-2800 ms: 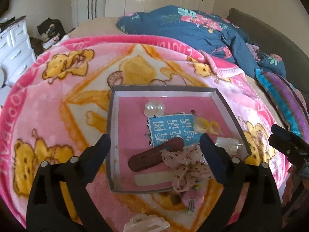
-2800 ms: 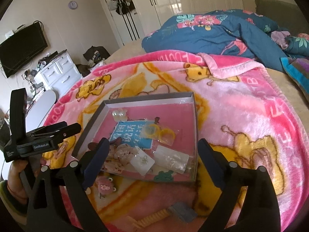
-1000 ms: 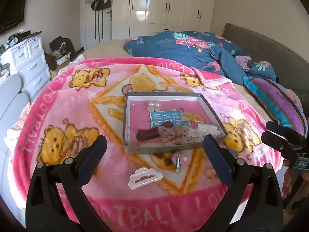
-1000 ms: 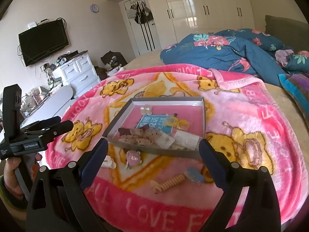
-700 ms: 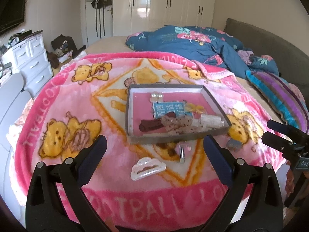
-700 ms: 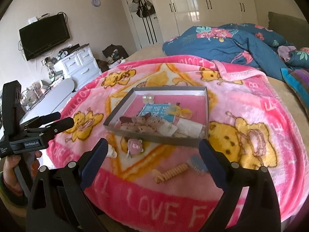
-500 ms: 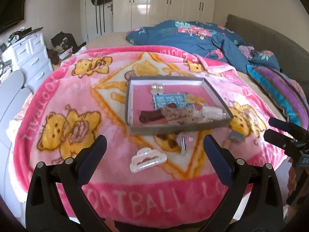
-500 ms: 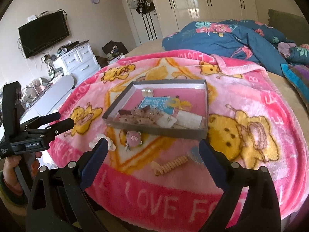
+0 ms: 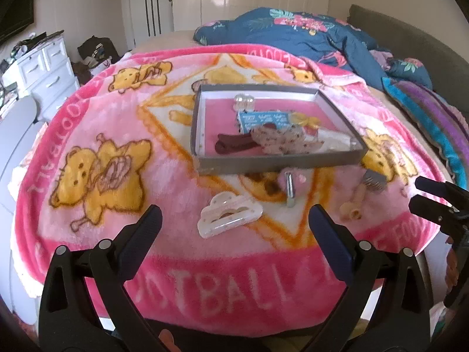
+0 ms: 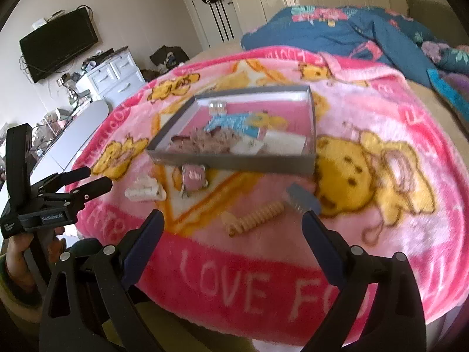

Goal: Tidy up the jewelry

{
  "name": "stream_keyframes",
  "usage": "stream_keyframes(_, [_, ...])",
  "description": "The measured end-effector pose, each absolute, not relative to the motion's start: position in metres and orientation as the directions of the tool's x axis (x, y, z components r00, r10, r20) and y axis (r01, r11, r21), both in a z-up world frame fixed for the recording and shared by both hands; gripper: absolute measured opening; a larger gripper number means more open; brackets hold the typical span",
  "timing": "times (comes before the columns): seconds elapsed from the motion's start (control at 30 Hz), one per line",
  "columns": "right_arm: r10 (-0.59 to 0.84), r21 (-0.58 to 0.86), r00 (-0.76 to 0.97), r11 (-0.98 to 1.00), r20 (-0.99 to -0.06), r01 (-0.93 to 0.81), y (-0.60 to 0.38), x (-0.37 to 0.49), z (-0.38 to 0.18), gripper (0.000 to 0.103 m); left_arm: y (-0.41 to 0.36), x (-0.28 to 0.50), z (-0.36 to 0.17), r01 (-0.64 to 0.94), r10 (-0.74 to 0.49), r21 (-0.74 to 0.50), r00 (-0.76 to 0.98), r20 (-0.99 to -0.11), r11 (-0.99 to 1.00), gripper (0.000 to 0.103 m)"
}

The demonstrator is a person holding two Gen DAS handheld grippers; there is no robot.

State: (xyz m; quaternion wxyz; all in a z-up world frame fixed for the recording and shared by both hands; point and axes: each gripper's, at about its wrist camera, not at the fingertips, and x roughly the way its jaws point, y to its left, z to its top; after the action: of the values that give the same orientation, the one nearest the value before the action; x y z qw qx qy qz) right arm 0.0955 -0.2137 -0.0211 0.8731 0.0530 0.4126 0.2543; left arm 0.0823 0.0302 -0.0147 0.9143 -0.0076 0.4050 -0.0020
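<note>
**Both claws pulled back from the jewelry tray, empty and spread wide**

Since the earlier pictures, both claws have drawn back from the tray toward the near edge of the bed, so the loose pieces in front of the tray now come into view.

The left claw [image 9: 231,220] hangs low over the pink bear blanket [image 9: 88,135], its jaws spread wide and holding nothing. Just ahead of it, between its fingertips, lies a white claw hair clip [image 9: 228,214]. Beyond that clip, slightly right, a pink hair clip [image 9: 290,182] rests against the near wall of the grey tray [image 9: 278,165]. The tray sits further ahead, centred, with a brown barrette [image 9: 234,143], a dotted bow [image 9: 278,139] and a blue card [image 9: 263,120] inside.

The right claw [image 10: 231,220] is also wide and empty. Just ahead of it, between its fingertips, lies a beige spiral hair tie [image 10: 255,215], with a small blue comb clip [image 10: 302,199] touching its far end, toward the right finger. The tray stands beyond these.

The step in hand looks like choosing the next loose piece to carry into the tray. To do it well, each claw should come down straight over its piece, close across the narrow width, and press lightly, because the plush blanket yields and a thin clip can slip under a fingertip. The white clip suits the left claw; the spiral tie suits the right.

Both claws point forward and slightly down, level with each other. Seen from the right camera, the left one is held off the bed's left edge by a hand [image 10: 17,249] gripping its handle.
</note>
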Motion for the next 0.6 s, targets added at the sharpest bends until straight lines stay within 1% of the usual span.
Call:
stream_keyframes(0.3, [0.496,0.351,0.443,0.860,-0.747,-0.371,-0.203,0.101,-0.057,0.094,0.045,0.089,-0.048,-0.053,0.011,-0.027,0.619,-0.785,0.998,0.094])
stream_keyframes(0.47, [0.509,0.399,0.405,0.856,-0.759,-0.328,-0.200,0.111,-0.071,0.094,0.056,0.094,-0.065,-0.081,-0.012,-0.073,0.586,-0.810,0.994,0.094])
stream_keyframes(0.6, [0.513,0.409,0.389,0.854,-0.765,-0.321,-0.196,0.119,-0.077,0.094,0.064,0.096,-0.074,-0.106,-0.036,-0.116,0.567,-0.823,0.988,0.094])
